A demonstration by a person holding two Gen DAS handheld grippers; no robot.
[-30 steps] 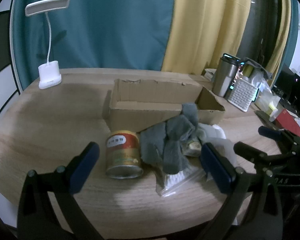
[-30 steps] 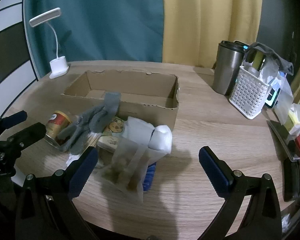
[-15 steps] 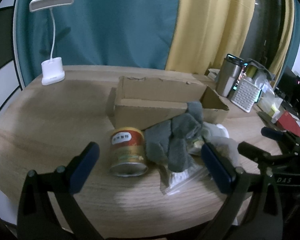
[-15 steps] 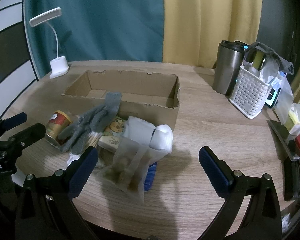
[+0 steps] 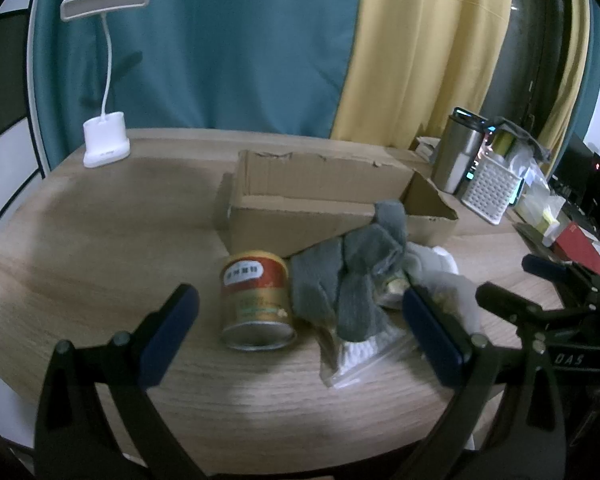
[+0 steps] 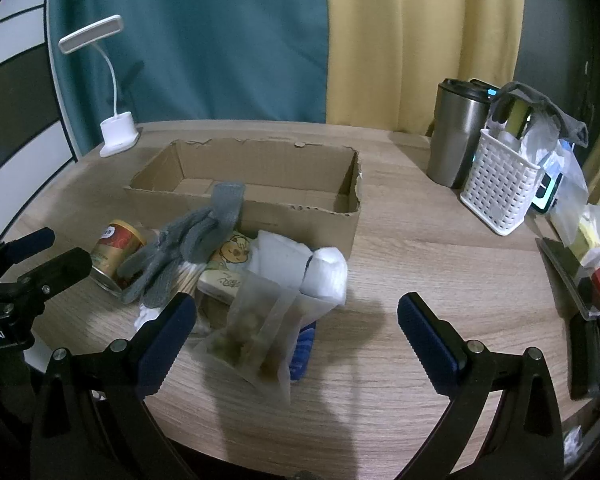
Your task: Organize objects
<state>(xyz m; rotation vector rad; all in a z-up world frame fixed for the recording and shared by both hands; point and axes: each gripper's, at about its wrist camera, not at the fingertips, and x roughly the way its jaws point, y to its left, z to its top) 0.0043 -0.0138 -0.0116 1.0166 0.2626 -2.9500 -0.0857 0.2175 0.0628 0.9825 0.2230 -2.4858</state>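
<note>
The left hand-held gripper point(image 5: 298, 320) is spread wide with nothing between its blue-padded fingers, and the right hand-held gripper point(image 6: 296, 320) hangs just as wide and just as empty; both hover over the near edge of the round wooden bench point(image 5: 100, 240). Largest of the task's things, the open brown cardboard box point(image 6: 260, 184) sits mid-bench with its long axis running across the right view, and it looks to hold nothing yet. Heaped against its near wall lies the pile to be sorted: a pair of grey knitted gloves point(image 5: 356, 280) draped over the top, a white folded packet point(image 6: 300, 264) to their right, and a translucent pouch of greenish pieces point(image 6: 248, 336) nearest the bench's front edge. The red-and-gold tin can point(image 5: 256, 296) stands upright at the pile's left end, straight ahead of the left hand-held gripper and centred in its gap. That hand is plainly the nearer to the can, which I judge the likely first pick; the right is nearer the pouch.
</note>
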